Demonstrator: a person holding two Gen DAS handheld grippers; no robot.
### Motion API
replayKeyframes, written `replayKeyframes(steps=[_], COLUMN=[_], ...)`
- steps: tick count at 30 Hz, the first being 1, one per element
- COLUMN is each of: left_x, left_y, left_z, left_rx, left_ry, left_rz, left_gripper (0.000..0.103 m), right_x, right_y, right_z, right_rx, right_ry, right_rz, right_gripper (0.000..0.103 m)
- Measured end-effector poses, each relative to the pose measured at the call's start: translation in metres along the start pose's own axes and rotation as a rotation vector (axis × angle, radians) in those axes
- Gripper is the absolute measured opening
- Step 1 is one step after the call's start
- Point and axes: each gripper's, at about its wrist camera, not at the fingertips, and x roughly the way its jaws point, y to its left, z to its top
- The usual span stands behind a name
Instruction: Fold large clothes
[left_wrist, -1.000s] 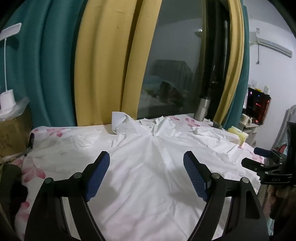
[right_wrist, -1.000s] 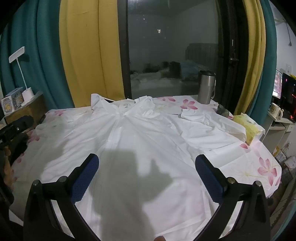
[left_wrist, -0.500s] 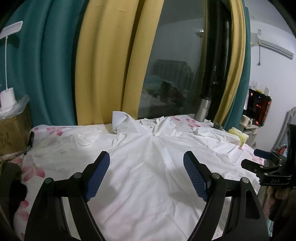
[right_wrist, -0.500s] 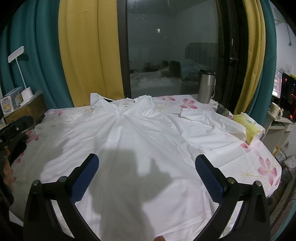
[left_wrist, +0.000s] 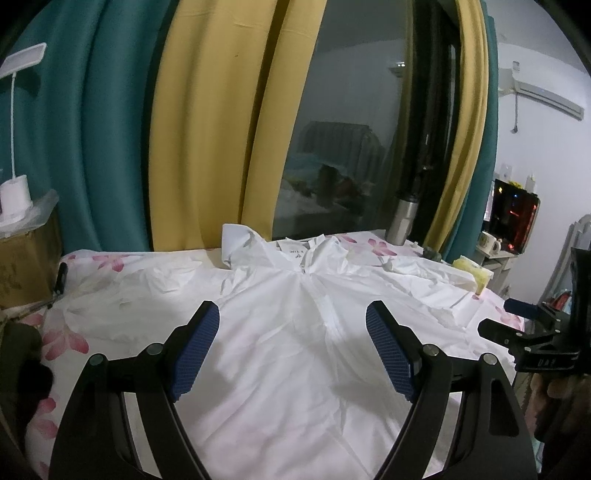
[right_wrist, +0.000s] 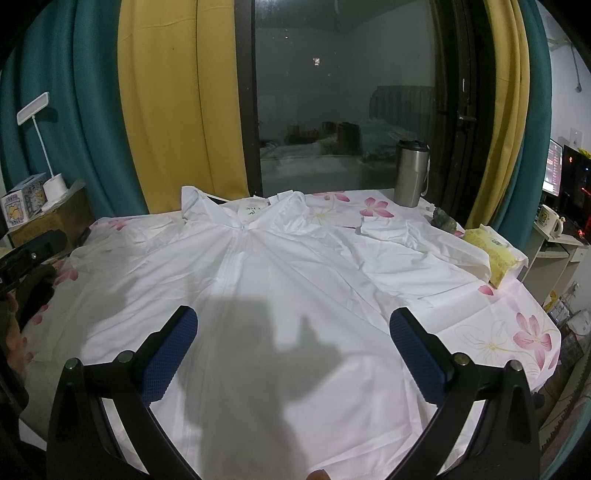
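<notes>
Hovered level above the near part of a white garment (right_wrist: 280, 288) — left claw (left_wrist: 291, 354) and right claw (right_wrist: 293, 354) both spread wide, gripping nothing, blue pads (left_wrist: 194, 354) clear of the cloth. Lay spread flat, front up, over the flower-print cloth of the counter (right_wrist: 517, 332), collar toward the window, one sleeve reaching out toward a yellow packet (right_wrist: 493, 254) — steel tumbler (right_wrist: 410, 171) upright at the far edge. Showed at the right border of the left view as a black frame beside the counter, right claw (left_wrist: 517, 325) held by a hand (left_wrist: 554, 398).
</notes>
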Motion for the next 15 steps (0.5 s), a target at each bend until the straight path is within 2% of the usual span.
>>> replayKeyframes(steps=[15], left_x=[-0.0022], left_y=[0.0052], left_z=[0.0063], left_rx=[-0.017], left_ry=[-0.011], left_rz=[0.002], left_gripper=[0.084], right_x=[-0.0019], right_y=[-0.0040], right_z=[-0.0024], right_rx=[0.007], right_ry=[-0.003], right_rz=[-0.001], right_gripper=[0.103])
